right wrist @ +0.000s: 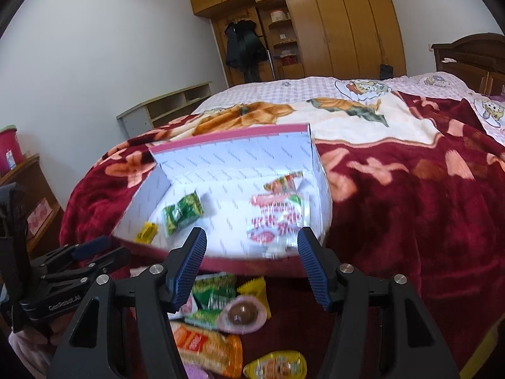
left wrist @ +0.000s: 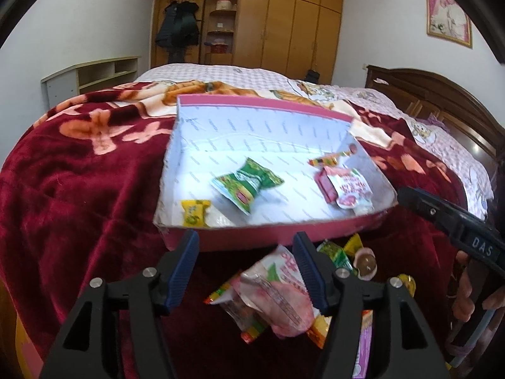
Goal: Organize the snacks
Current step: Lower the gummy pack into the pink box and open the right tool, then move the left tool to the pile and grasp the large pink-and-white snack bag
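Loose snacks below the box, between both claws.
The snack pile (left wrist: 277, 300) is seen at lower centre, under the half-open, empty left claw (left wrist: 247, 268); the right claw (right wrist: 252, 265), likewise empty, is equally near. The box (left wrist: 252, 240) lies above.

Blanket (left wrist: 79, 189): deep red plush, salmon-pink flower shapes, a cream panel with orange and green print.
Bed sheet (left wrist: 221, 71): pink and white check with cartoon figures.
Box (left wrist: 258, 240): pink outside and rim, white inside with rows of small grey marks.
Green packet (left wrist: 246, 184): green, white edges, a red patch.
Yellow candy (left wrist: 194, 213): yellow wrapper, green print.
Red-and-white pouch (left wrist: 347, 186): white with red lettering.
Round sweet (right wrist: 241, 314): brown centre in a pale pink wrapper.
Orange packet (right wrist: 205, 347): orange and yellow.
Gripper fingers (left wrist: 184, 271): blue ribbed pads on black arms.
Wardrobe (left wrist: 284, 22): honey-brown wood.
Headboard (left wrist: 442, 94): dark brown wood.
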Demonstrator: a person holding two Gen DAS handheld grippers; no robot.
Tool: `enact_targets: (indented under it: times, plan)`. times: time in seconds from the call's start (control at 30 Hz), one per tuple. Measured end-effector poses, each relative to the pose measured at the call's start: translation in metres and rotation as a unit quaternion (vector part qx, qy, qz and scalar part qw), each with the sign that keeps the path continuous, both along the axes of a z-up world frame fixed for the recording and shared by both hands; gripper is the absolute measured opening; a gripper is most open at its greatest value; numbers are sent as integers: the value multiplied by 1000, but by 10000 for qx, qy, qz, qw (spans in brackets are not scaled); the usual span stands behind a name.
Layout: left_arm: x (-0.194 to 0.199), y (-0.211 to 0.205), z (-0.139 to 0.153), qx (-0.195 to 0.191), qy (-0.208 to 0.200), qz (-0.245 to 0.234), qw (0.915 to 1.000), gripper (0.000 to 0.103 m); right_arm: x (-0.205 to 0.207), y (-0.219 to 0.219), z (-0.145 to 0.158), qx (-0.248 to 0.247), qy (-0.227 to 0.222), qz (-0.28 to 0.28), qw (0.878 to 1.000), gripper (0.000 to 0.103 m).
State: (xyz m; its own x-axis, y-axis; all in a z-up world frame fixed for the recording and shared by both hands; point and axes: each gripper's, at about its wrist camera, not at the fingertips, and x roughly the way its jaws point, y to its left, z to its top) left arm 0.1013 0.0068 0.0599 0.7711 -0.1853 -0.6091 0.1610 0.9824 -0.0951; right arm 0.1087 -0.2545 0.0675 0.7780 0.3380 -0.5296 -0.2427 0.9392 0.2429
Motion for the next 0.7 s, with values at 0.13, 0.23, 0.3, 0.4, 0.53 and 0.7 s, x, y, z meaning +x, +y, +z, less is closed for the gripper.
enact_targets:
  times: [0.13,0.23,0.3,0.4,0.53,0.7]
  plan:
    - [-1,-6,-8,6,146,-116,9998,66,-14,-1,-7,-29,67,-16,10000,62]
    - [-1,-8,-13,22,258,-157,9995,66,-23,-3,-12,-102,73,-64,9999,62]
    - [-1,-9,-17,47,334,-178,9993,68,-28,-5,-17,-117,93,-117,9998,62]
    - [-2,-12,-23,85,427,-198,9989,71,-32,-9,-23,-121,136,-205,9996,62]
    - [1,-20,-31,202,556,-258,9979,72,-37,-13,-33,-54,224,-276,9994,62]
    - [2,-33,-39,419,593,-360,9967,82,-41,-14,-38,-20,239,-282,9993,62]
